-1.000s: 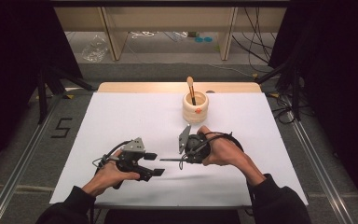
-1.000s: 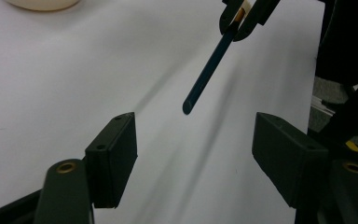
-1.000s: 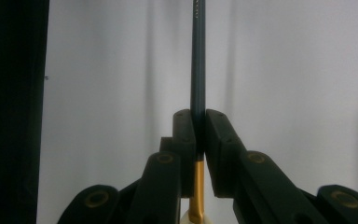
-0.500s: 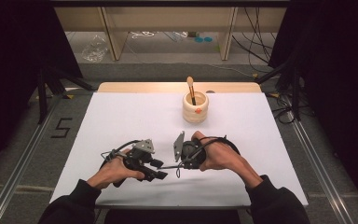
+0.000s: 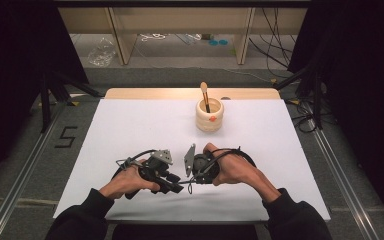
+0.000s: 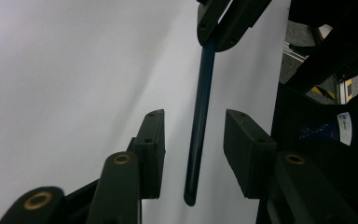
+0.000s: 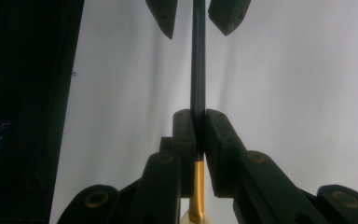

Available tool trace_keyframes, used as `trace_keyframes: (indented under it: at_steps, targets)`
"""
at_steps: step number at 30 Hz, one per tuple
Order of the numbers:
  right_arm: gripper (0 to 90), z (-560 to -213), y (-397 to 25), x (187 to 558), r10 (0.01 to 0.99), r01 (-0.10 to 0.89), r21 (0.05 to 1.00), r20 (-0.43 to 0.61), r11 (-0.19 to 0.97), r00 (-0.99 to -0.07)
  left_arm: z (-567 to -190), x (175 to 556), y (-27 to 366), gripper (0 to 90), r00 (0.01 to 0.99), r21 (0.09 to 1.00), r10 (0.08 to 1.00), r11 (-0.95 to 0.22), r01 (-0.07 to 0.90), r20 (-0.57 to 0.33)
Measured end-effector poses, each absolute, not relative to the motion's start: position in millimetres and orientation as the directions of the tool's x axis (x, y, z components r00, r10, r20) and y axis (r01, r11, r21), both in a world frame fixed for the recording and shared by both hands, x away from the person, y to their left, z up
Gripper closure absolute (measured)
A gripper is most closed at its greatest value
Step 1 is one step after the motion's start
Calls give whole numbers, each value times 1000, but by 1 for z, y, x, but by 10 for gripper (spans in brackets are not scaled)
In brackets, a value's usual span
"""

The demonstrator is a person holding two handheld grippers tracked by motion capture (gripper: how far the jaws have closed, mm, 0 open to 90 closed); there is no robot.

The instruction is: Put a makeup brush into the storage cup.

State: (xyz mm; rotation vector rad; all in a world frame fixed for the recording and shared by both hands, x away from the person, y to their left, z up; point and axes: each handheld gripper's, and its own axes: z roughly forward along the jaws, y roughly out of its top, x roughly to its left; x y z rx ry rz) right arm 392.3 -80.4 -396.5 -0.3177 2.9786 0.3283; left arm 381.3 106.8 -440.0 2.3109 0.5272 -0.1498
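My right gripper (image 7: 199,128) clamps the brush (image 7: 198,60); its dark handle runs up-frame between my left gripper's (image 6: 193,149) open fingers (image 6: 153,140), untouched.

We bring both claws closer together over the table: the left claw (image 5: 176,187) slides in toward the right claw (image 5: 189,181), its open jaws now flanking the dark brush handle (image 6: 200,116).

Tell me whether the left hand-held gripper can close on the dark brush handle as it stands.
Probably yes: the left hand-held gripper is open with the brush handle between its jaws, nothing blocking; the right hand-held gripper clamps it.
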Motion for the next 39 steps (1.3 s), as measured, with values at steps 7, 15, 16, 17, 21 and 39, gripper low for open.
trace_keyframes:
  at_steps: [7, 15, 16, 17, 21, 39]
  targets:
    - [831, -397, -79, 389, -171, -194, 216, -123, 957, -978, -442, 382, 105, 632, 905, 646, 311, -633, 426, -291]
    - [831, -397, -78, 385, -165, -182, 194, -100, 964, -981, -442, 381, 102, 669, 873, 616, 311, -621, 485, -374]
    - [831, -397, -78, 385, -157, -174, 199, -97, 964, -983, -443, 381, 103, 674, 873, 613, 305, -623, 486, -381]
    - [831, -398, -78, 385, -159, -175, 199, -96, 964, -983, -443, 382, 103, 678, 871, 608, 307, -626, 488, -383]
    - [831, -398, -77, 383, -155, -171, 201, -93, 964, -983, -444, 383, 101, 697, 861, 597, 305, -625, 503, -406]
    - [831, -398, -77, 382, -157, -174, 202, -96, 964, -983, -449, 390, 101, 763, 861, 569, 280, -657, 494, -425]
